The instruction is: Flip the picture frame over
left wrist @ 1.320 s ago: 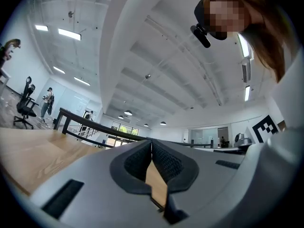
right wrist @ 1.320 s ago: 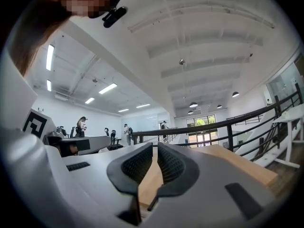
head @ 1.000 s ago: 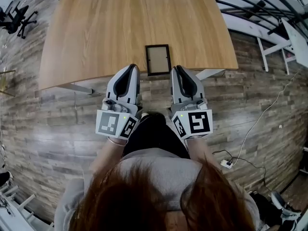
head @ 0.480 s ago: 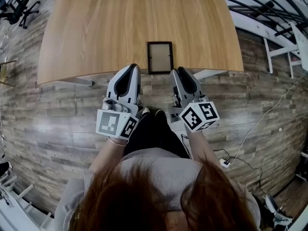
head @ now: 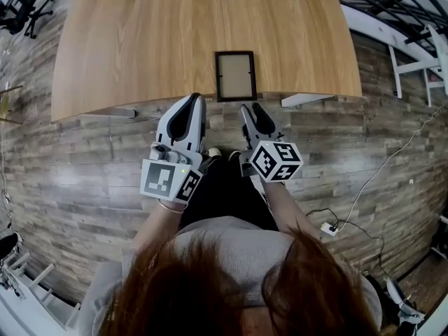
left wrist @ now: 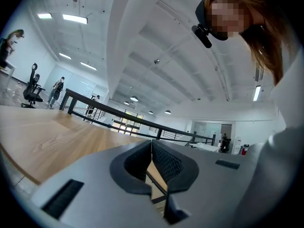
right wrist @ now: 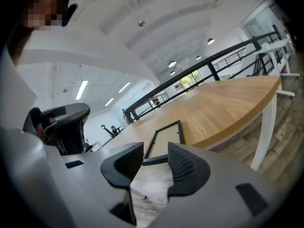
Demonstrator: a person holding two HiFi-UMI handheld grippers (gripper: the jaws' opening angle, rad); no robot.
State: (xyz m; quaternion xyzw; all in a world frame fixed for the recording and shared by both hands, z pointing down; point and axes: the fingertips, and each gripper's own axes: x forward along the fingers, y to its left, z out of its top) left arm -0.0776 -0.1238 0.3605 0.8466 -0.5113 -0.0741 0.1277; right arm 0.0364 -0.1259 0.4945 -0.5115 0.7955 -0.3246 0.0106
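Observation:
A black picture frame with a pale tan panel lies flat on the wooden table, close to its front edge. Both grippers hang in front of that edge, over the floor, short of the frame. My left gripper sits left of the frame with its pads meeting at the tips and nothing in them. My right gripper points at the frame's near right corner, rolled sideways. Its jaws are opening and hold nothing. Past them, the right gripper view shows the frame just ahead.
The table's front edge runs between the grippers and the frame. White table frames stand at the right, office chairs at the far left. A power strip and cable lie on the wood-plank floor.
The right gripper has dropped and rolled, so its marker cube now faces differently, and its jaws have parted. The left gripper has sunk a little and stays shut.

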